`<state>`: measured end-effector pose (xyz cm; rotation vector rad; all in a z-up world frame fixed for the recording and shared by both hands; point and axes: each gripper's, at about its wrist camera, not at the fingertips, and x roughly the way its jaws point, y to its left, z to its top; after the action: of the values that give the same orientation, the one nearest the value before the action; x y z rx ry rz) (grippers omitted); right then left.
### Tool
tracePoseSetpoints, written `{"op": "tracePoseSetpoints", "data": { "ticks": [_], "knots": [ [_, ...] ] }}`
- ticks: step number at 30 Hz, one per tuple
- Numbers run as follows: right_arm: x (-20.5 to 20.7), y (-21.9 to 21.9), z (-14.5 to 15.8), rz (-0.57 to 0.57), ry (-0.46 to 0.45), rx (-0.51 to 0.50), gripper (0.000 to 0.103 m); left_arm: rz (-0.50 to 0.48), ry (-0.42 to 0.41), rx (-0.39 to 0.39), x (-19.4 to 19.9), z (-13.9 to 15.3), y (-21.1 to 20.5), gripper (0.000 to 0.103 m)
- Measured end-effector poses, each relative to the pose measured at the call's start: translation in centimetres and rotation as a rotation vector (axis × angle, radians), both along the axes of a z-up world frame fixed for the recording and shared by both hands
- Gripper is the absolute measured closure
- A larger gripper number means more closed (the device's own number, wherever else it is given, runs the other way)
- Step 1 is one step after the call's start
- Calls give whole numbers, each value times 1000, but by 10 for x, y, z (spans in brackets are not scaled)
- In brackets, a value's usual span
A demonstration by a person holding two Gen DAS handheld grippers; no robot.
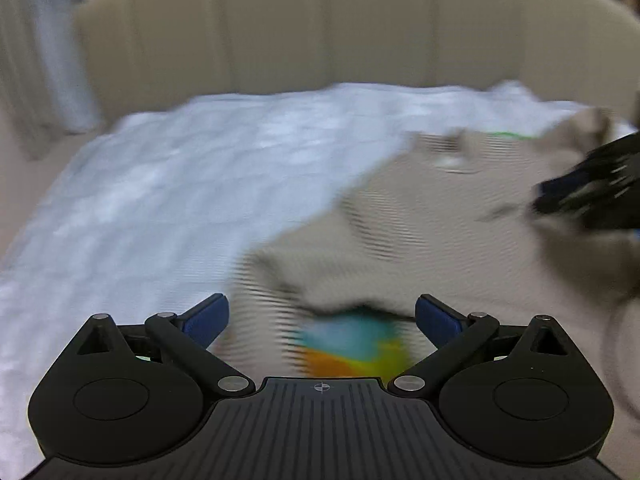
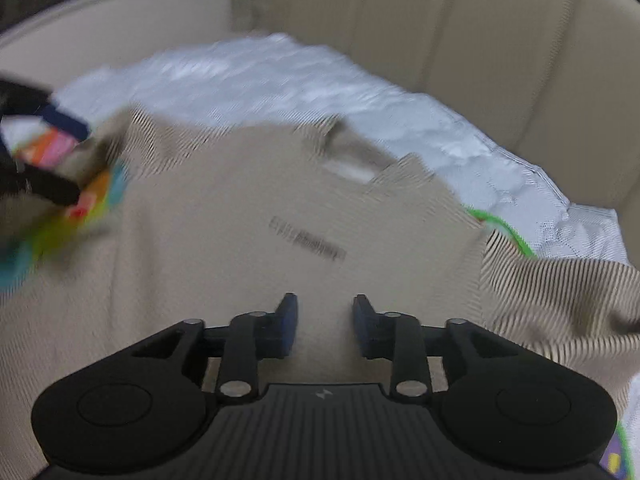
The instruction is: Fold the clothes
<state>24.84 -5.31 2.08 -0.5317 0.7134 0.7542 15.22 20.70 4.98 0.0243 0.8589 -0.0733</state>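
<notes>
A beige finely striped shirt (image 2: 248, 216) lies spread on a white quilted sheet (image 1: 168, 184), back side up with a neck label (image 2: 347, 171) and small printed text (image 2: 308, 245). A colourful print on it shows at the folded-over left edge (image 1: 356, 348). My left gripper (image 1: 322, 316) is open, its jaws wide apart over that edge with the print between them. My right gripper (image 2: 325, 320) is open, jaws a little apart, just above the shirt's lower middle. Both views are blurred. The left gripper also shows in the right wrist view (image 2: 44, 160), and the right gripper in the left wrist view (image 1: 592, 188).
A beige padded sofa back (image 1: 320, 28) curves behind the sheet. A green cord or edge (image 2: 504, 228) peeks out at the shirt's right sleeve. A colourful item (image 2: 620, 452) sits at the far lower right.
</notes>
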Motion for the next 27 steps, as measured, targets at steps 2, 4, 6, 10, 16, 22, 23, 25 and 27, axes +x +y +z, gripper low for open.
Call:
{"op": "tracePoseSetpoints", "data": {
  "ticks": [2,4,6,10,16,22,23,25,27],
  "knots": [
    [-7,-16,-3,-16,-76,-56,67,-61,35,-101,-6,-2,-8,1],
    [1,-34,-8,-85,-82,-61,58,-67,76,-151,-15,-9,-10,1],
    [13,-52,-9,-161,-61,-35,52,-52,105,-112,-25,-17,-8,1],
    [18,-59,-4,-207,-20,2,52,65,119,60,-38,-25,12,1],
    [6,-59,-2,-213,28,21,50,417,43,225,-66,-1,76,1],
    [2,-81,0,-295,-3,23,50,574,35,-211,-110,12,120,1],
    [0,-83,0,-299,-3,19,49,560,38,-278,-113,8,116,1],
    [-5,-88,1,-304,0,18,49,536,43,-397,-113,-1,109,1],
    [-12,-93,3,-310,5,26,49,577,28,-522,-111,-11,108,1]
  ]
}}
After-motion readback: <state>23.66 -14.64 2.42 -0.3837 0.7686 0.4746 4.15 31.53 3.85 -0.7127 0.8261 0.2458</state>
